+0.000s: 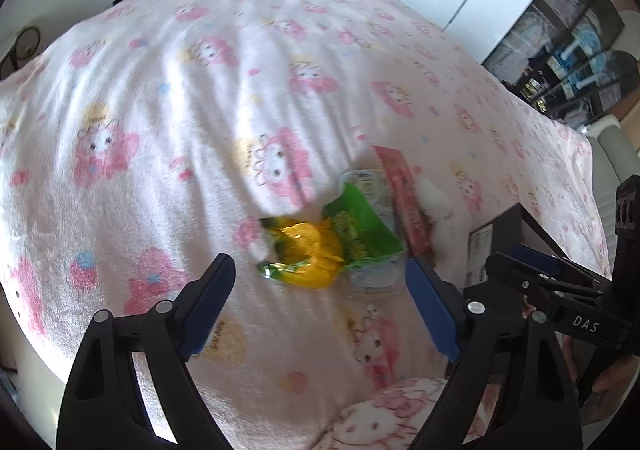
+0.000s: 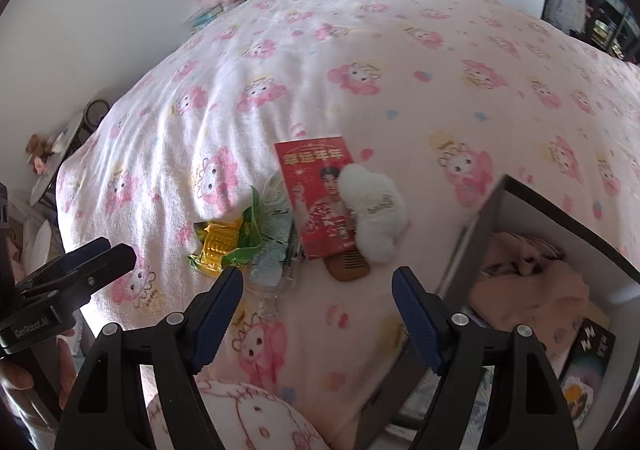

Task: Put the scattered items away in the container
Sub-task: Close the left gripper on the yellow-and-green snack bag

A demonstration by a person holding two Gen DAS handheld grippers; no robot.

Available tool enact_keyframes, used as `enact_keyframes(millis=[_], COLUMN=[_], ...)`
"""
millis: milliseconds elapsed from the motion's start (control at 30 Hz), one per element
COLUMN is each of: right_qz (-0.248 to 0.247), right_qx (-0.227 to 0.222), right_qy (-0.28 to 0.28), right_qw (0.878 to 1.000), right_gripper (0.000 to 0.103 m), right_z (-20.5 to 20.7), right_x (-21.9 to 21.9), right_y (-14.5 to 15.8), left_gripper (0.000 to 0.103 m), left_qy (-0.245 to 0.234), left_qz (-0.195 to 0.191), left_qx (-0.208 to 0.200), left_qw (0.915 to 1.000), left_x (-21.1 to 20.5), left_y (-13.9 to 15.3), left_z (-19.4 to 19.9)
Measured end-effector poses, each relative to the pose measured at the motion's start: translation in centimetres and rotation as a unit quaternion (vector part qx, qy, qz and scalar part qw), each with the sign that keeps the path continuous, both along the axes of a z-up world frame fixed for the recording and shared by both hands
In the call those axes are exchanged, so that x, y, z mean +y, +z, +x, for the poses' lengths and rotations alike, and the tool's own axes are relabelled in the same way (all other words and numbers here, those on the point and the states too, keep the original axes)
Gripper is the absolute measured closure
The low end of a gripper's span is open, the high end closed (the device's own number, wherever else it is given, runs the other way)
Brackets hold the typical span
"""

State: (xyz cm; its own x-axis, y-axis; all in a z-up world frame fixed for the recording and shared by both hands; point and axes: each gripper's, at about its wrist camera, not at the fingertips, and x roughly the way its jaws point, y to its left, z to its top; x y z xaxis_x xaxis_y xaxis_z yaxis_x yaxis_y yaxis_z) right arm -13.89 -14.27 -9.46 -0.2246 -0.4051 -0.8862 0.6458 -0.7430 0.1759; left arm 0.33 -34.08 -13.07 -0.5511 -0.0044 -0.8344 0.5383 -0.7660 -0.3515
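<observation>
Comb (image 2: 347,269) and box (image 2: 552,217) interior show only in right view

Right tool (image 2: 318,292) open above pink blanket (image 2: 360,49), red card (image 2: 320,201), white plush (image 2: 376,209), box (image 2: 560,234) at right.

Pink cartoon-print blanket (image 2: 360,49); red card (image 2: 320,193), white plush (image 2: 376,209), yellow-green wrapper (image 2: 220,246).

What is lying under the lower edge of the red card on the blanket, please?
A brown comb pokes out from under the red card, teeth showing. The card and the white plush cover the rest of it.
</observation>
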Motion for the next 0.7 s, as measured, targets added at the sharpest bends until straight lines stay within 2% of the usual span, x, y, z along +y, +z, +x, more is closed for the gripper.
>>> enact_keyframes(millis=[33, 67, 100, 200, 267, 367, 467, 533, 600, 633, 700], right_qz=[0.006, 0.012, 0.015, 0.022, 0.026, 0.046, 0.048, 0.043, 0.044, 0.036, 0.017], right_qx=[-0.009, -0.017, -0.022, -0.048, -0.05, -0.049, -0.081, -0.096, -0.09, -0.09, -0.11], right_qy=[0.012, 0.023, 0.035, 0.056, 0.05, 0.046, 0.051, 0.046, 0.048, 0.057, 0.069], right_qw=[1.0, 1.0, 0.999, 0.997, 0.997, 0.997, 0.994, 0.993, 0.994, 0.994, 0.991], right_gripper=[0.033, 0.037, 0.038, 0.038, 0.038, 0.038, 0.039, 0.041, 0.041, 0.043, 0.06], right_z=[-0.1, -0.2, -0.3, -0.8, -1.4, -1.9, -2.6, -3.0, -2.8, -2.5, -2.1], right_x=[-1.1, -2.1, -3.2, -5.8, -6.8, -7.6, -8.3, -8.5, -8.6, -8.6, -8.7], right_y=[-0.7, -1.3, -1.9, -3.7, -4.5, -5.8, -7.3, -7.8, -7.5, -7.2, -6.8], left_gripper=[0.028, 0.037, 0.041, 0.046, 0.046, 0.033, 0.031, 0.037, 0.067, 0.073, 0.083], left_qy=[0.005, 0.008, 0.009, 0.011, 0.01, 0.004, -0.009, 0.003, -0.008, -0.013, -0.022], left_qz=[0.014, 0.027, 0.039, 0.066, 0.075, 0.097, 0.138, 0.162, 0.179, 0.18, 0.156], left_qx=[-0.006, -0.01, -0.013, -0.02, -0.021, -0.021, -0.011, -0.021, -0.007, -0.003, -0.007], left_qw=[0.9999, 0.9996, 0.9991, 0.9976, 0.9969, 0.995, 0.9904, 0.9865, 0.9837, 0.9836, 0.9875], left_x=[-0.8, -1.4, -1.9, -2.5, -2.6, -2.9, -2.9, -2.9, -2.5, -2.1, -1.1], left_y=[-1.3, -2.4, -3.4, -5.9, -7.0, -8.3, -9.8, -10.6, -10.0, -9.4, -8.1], left_z=[0.0, -0.1, -0.3, -1.2, -1.8, -3.1, -4.3, -4.7, -4.5, -4.5, -4.2])
